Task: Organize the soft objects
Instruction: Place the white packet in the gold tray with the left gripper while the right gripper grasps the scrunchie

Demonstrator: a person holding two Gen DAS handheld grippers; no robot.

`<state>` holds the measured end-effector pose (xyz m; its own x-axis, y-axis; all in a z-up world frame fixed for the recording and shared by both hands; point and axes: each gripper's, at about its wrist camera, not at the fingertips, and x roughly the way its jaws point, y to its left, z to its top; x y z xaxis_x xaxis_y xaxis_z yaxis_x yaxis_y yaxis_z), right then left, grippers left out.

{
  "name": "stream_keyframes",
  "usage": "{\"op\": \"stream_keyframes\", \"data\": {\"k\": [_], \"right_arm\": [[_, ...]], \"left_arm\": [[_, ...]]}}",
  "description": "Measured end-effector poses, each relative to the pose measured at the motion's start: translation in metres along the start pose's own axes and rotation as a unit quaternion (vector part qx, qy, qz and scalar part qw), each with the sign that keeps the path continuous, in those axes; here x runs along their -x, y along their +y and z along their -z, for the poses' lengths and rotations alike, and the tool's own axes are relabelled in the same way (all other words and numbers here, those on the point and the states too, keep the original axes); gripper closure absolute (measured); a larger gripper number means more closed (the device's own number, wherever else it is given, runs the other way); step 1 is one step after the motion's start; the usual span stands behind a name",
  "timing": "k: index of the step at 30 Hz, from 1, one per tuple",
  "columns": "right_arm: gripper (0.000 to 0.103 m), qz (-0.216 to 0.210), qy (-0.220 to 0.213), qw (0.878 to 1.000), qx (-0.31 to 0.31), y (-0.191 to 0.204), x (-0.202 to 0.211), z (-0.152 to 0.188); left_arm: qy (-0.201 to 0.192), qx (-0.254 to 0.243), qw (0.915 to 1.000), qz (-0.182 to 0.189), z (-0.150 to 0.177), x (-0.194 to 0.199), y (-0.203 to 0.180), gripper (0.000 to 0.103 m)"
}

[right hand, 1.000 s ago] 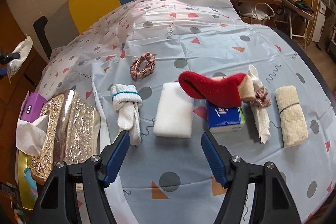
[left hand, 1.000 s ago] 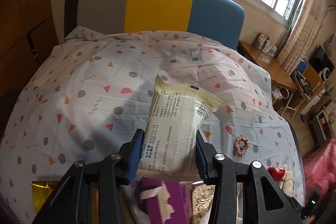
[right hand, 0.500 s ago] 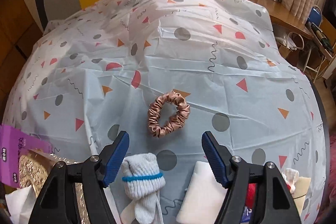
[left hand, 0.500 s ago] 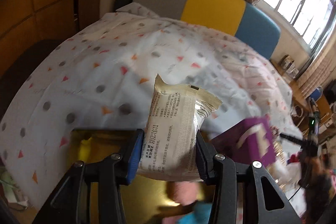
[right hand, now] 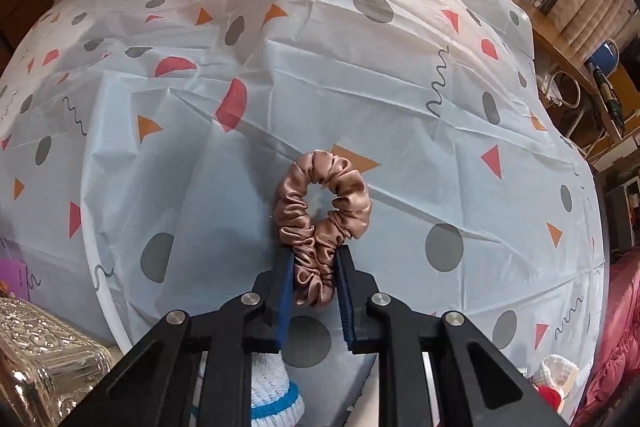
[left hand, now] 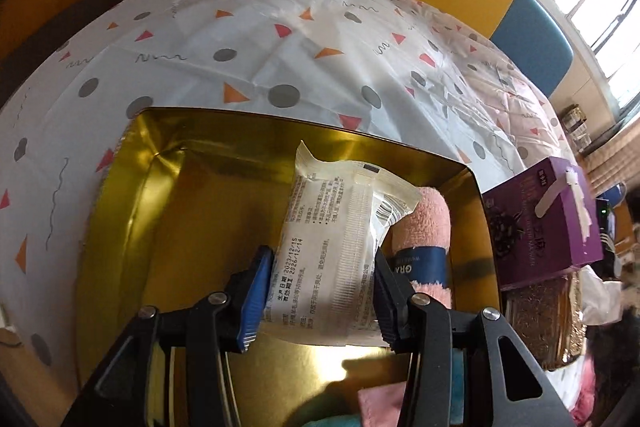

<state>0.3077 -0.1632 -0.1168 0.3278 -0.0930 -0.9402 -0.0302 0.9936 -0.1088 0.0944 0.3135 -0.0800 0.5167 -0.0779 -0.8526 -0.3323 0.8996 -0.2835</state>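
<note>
My left gripper (left hand: 320, 267) has a white plastic packet (left hand: 332, 227) with printed text between its blue pads. The pads touch both sides of it while the jaws are opening. The packet hangs low inside an open gold tin (left hand: 168, 187), beside a rolled pink towel (left hand: 430, 227) with a dark blue band. In the right wrist view, my right gripper (right hand: 314, 259) is closing on a bronze satin scrunchie (right hand: 324, 203). Its pads pinch the scrunchie's near side against the patterned tablecloth (right hand: 360, 67).
A purple box (left hand: 548, 223) stands right of the tin, on an embossed metallic case. That silver embossed case (right hand: 44, 351) shows at the lower left of the right wrist view. A white sock with a blue band (right hand: 272, 395) lies under the right gripper. Chairs line the far table edge.
The left gripper carried the packet from above the tablecloth down into the gold tin. The right gripper moved onto the scrunchie and went from wide open to pinching it.
</note>
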Motion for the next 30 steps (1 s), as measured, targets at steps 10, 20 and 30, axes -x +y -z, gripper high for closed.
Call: {"op": "stream_keyframes", "data": {"k": [10, 20, 30], "right_arm": [[0.082, -0.015, 0.003, 1.0, -0.006, -0.008, 0.0, 0.003], [0.088, -0.039, -0.036, 0.998, -0.021, -0.01, 0.032, -0.006], [0.088, -0.087, -0.103, 0.99, 0.049, 0.043, 0.125, -0.038]], "left_arm": [[-0.056, -0.039, 0.9964, -0.05, 0.007, 0.014, -0.019, 0.028], [-0.075, -0.049, 0.9948, -0.048, 0.041, 0.046, -0.017, 0.018], [-0.098, -0.064, 0.992, -0.047, 0.061, 0.07, -0.027, 0.017]]}}
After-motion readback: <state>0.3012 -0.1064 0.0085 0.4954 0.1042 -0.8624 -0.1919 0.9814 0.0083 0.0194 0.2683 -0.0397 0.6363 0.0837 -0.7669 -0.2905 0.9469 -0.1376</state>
